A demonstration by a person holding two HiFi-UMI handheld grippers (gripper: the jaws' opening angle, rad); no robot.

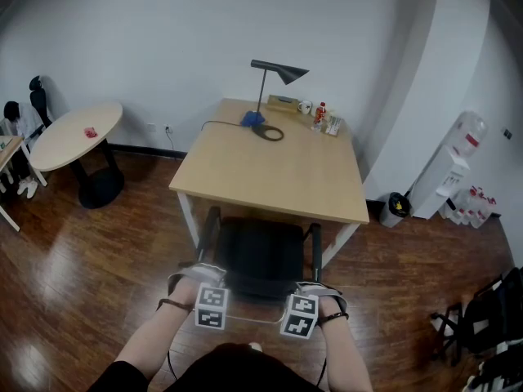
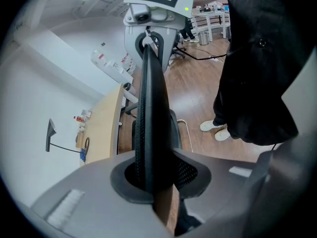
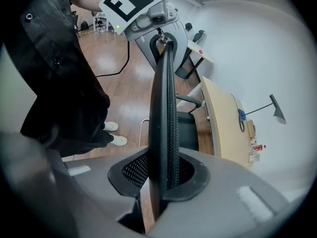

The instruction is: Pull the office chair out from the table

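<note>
A black mesh office chair (image 1: 260, 256) stands at the near edge of the light wooden table (image 1: 278, 166), its seat partly under the tabletop. My left gripper (image 1: 196, 282) is shut on the top edge of the chair's backrest (image 2: 151, 118) at its left end. My right gripper (image 1: 320, 294) is shut on the same backrest edge (image 3: 166, 113) at its right end. In each gripper view the backrest rim runs straight between the jaws, with the other gripper clamped at its far end. The fingertips themselves are hidden behind the marker cubes in the head view.
On the table's far side stand a black desk lamp (image 1: 274, 88), its cable, a mug and small bottles (image 1: 320, 114). A round table (image 1: 78, 135) is at left. At right are a water dispenser (image 1: 448, 170) and a black bin (image 1: 396, 207). My feet (image 2: 218, 129) stand behind the chair.
</note>
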